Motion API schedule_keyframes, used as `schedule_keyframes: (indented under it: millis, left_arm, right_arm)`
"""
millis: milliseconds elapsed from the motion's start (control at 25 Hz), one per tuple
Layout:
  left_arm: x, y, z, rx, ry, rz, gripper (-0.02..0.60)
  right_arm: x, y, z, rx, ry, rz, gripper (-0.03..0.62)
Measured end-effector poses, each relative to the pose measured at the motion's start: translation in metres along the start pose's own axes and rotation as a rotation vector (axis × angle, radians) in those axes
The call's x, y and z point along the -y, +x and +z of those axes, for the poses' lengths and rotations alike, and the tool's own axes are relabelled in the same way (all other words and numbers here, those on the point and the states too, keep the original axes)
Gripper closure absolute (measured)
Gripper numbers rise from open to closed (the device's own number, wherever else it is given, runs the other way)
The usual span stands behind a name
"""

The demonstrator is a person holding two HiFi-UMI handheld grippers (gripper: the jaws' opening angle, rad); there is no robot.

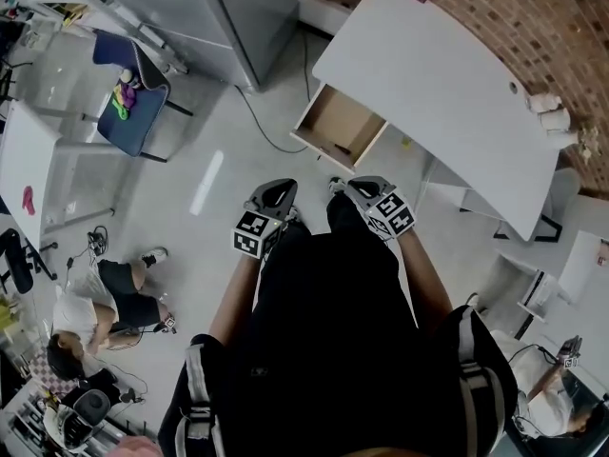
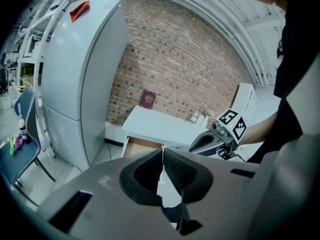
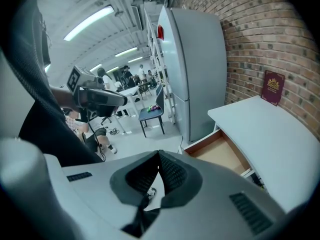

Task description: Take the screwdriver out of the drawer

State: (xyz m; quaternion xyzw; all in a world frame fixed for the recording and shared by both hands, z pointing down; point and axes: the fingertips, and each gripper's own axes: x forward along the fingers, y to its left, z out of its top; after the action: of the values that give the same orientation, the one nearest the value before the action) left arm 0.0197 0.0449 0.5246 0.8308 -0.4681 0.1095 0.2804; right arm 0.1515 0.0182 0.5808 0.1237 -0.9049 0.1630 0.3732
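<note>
The screwdriver, perhaps the small dark thing (image 1: 341, 149) in the open wooden drawer (image 1: 328, 122), lay well apart from your left gripper (image 1: 276, 194) and right gripper (image 1: 358, 187); both pairs of fingers were closed on nothing.

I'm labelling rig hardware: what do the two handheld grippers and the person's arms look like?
The left gripper and right gripper both have pale grey bodies, black ribbed pads and a cube with black-and-white square markers. No cables show. The person wears black; the forearms are unsleeved.
</note>
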Motion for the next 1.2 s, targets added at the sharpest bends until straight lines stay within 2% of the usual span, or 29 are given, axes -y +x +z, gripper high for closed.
schedule_keyframes:
  millis: [840, 1200]
  left_arm:
    - [-0.012, 0.022, 0.007, 0.005, -0.067, 0.114, 0.563]
    - [-0.012, 0.031, 0.008, 0.001, -0.085, 0.137, 0.563]
  right_arm:
    - [0.042, 0.02, 0.003, -0.057, -0.064, 0.112, 0.539]
    - [0.065, 0.031, -0.012, -0.103, -0.094, 0.081, 0.539]
